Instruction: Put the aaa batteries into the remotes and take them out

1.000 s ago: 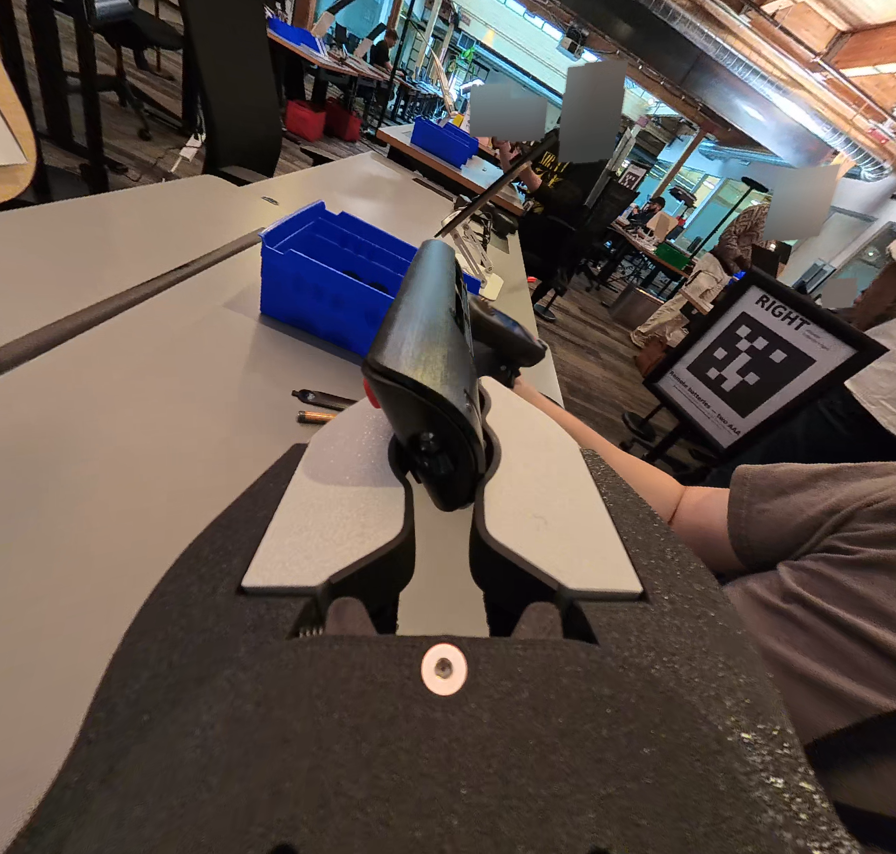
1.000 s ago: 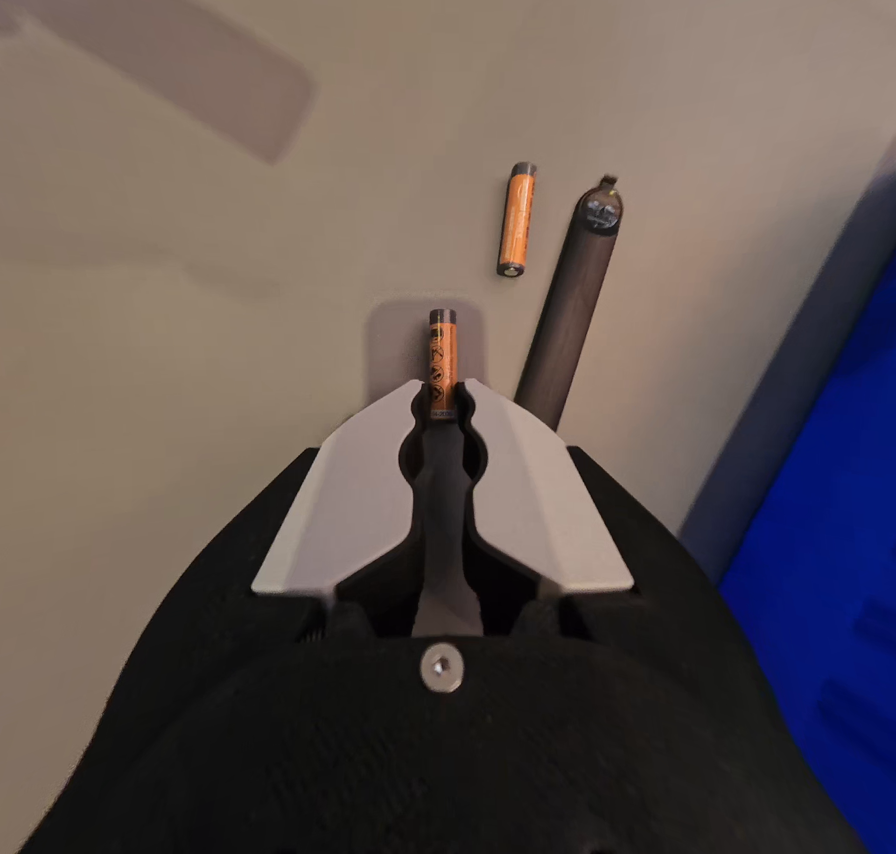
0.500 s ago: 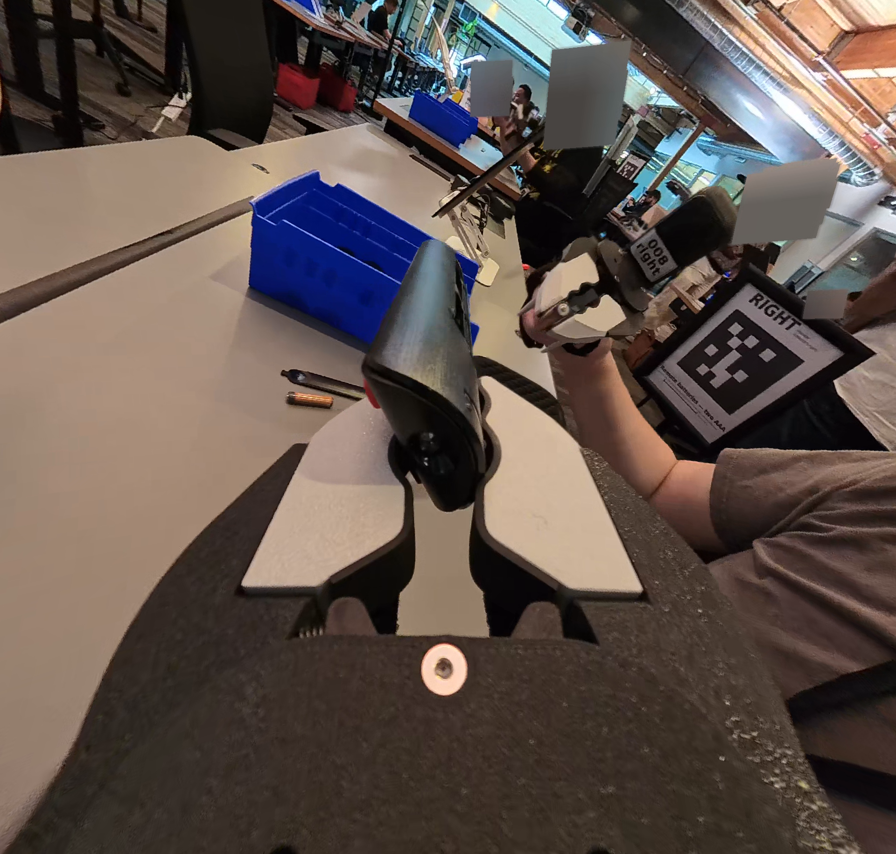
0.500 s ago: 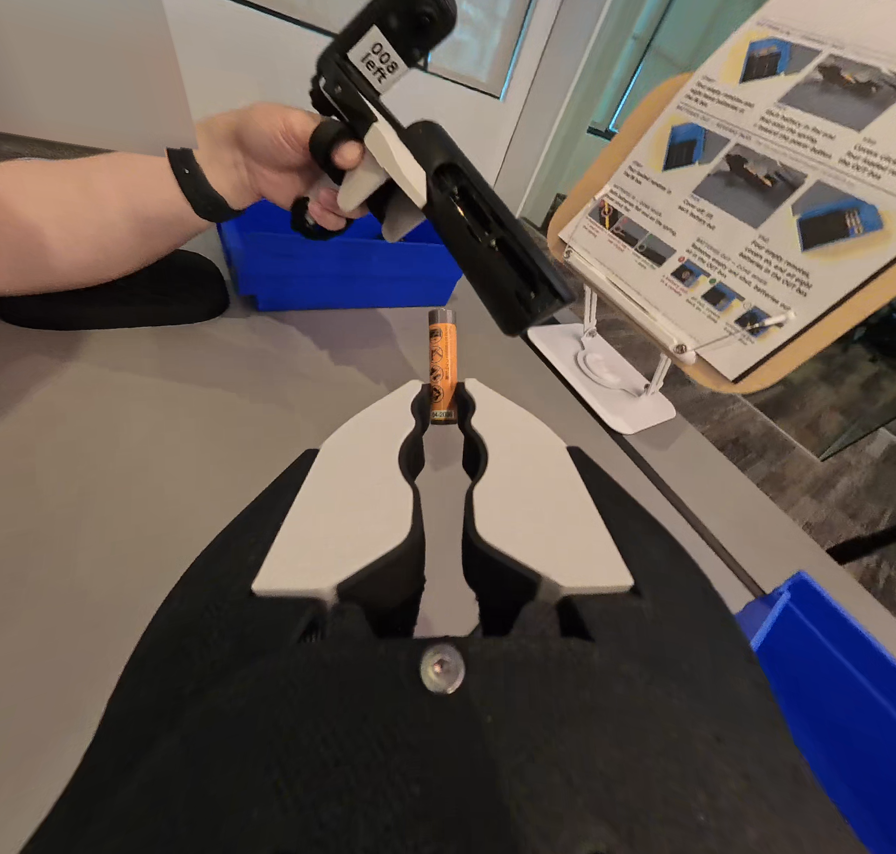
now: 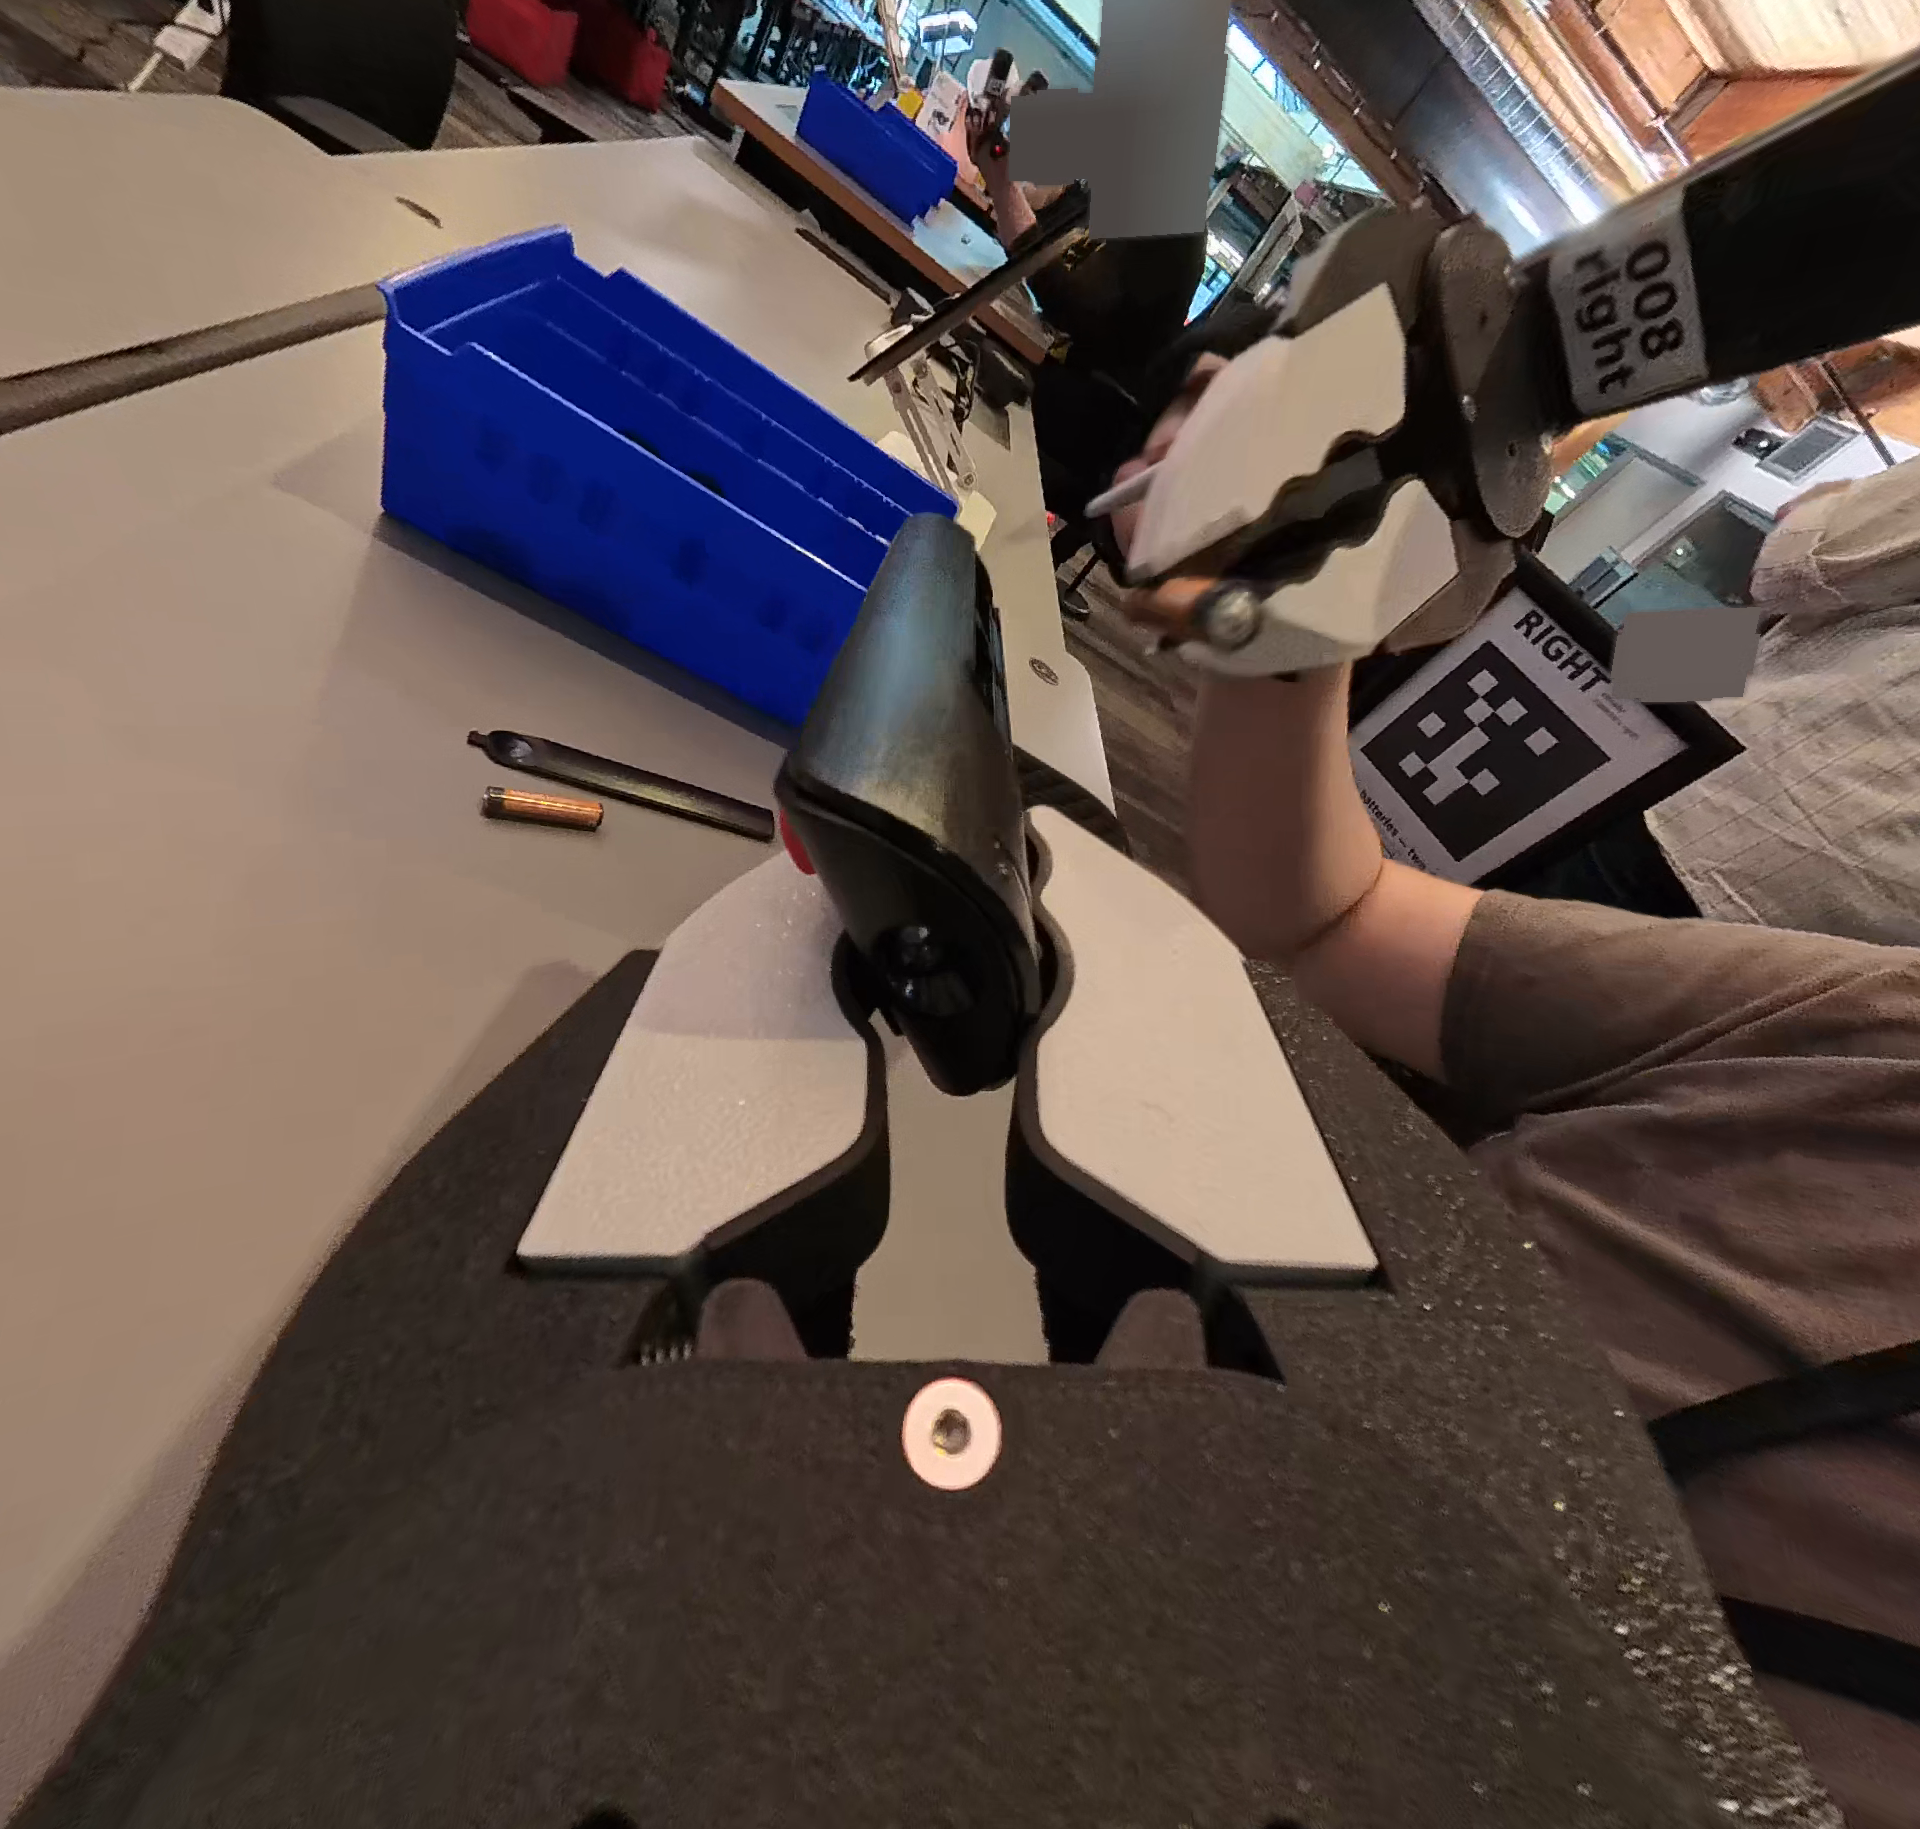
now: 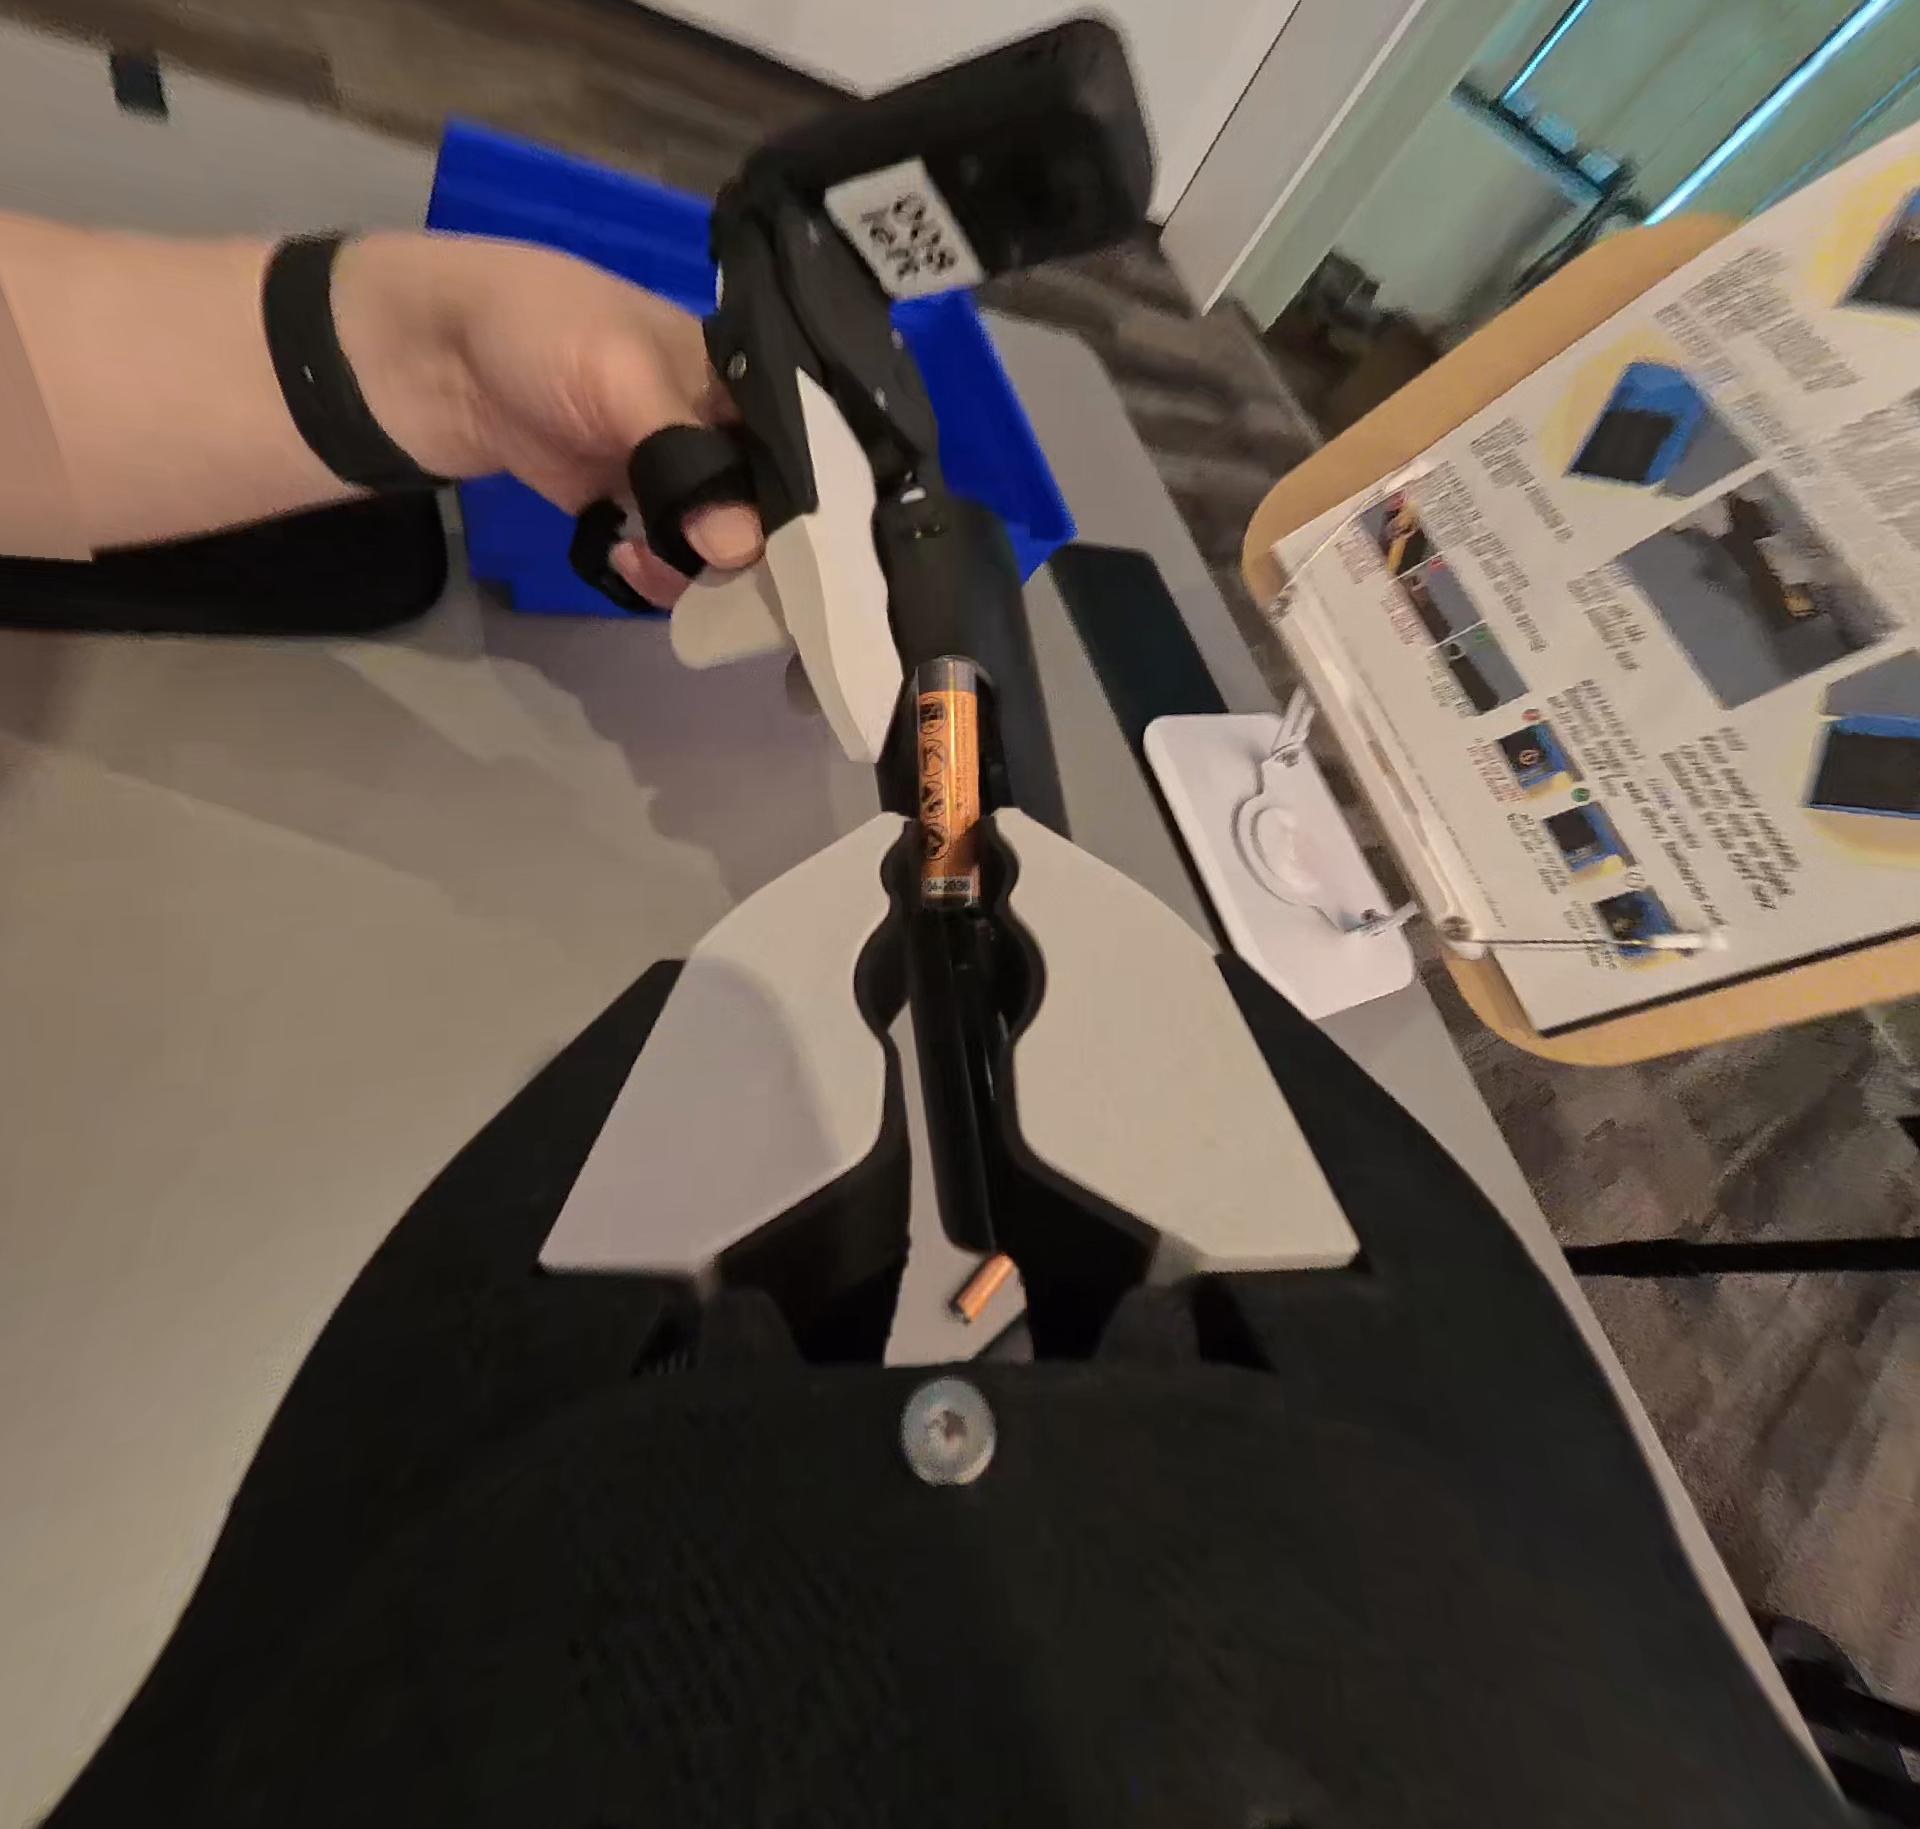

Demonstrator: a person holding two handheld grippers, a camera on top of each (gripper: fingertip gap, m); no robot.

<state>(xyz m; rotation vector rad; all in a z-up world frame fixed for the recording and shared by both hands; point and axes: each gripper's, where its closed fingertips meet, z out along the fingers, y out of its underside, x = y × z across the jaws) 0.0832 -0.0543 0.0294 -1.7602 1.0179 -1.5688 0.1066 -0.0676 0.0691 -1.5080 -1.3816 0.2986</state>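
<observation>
Left claw (image 5: 951,958) is clamped tight on the butt end of the black remote (image 5: 914,730), holding it up off the surface (image 5: 208,844) so its long axis runs away from the claw and tilts upward. Right claw (image 6: 948,849) is pinched on one AAA battery (image 6: 948,771) by its lower end, the rest poking straight out past the tips in line with the fingers.

The bit that matters: in the right wrist view the battery tip sits right up against the remote (image 6: 961,584), and the two long axes look roughly lined up, battery pointing along the remote's body toward the left claw (image 6: 831,626). Whether it's actually touching the battery bay or just overlapping in the picture, I can't tell, and the open bay itself isn't clearly visible. From the left wrist view the right claw (image 5: 1226,595) hangs above and to the right of the remote's far end, close but apart.

So my guess is the insert hasn't happened yet, and the right claw is the one that has to close the gap.

A second battery (image 5: 542,806) lies flat on the surface next to a thin black cover strip (image 5: 623,782), near the blue bin (image 5: 582,470).
</observation>
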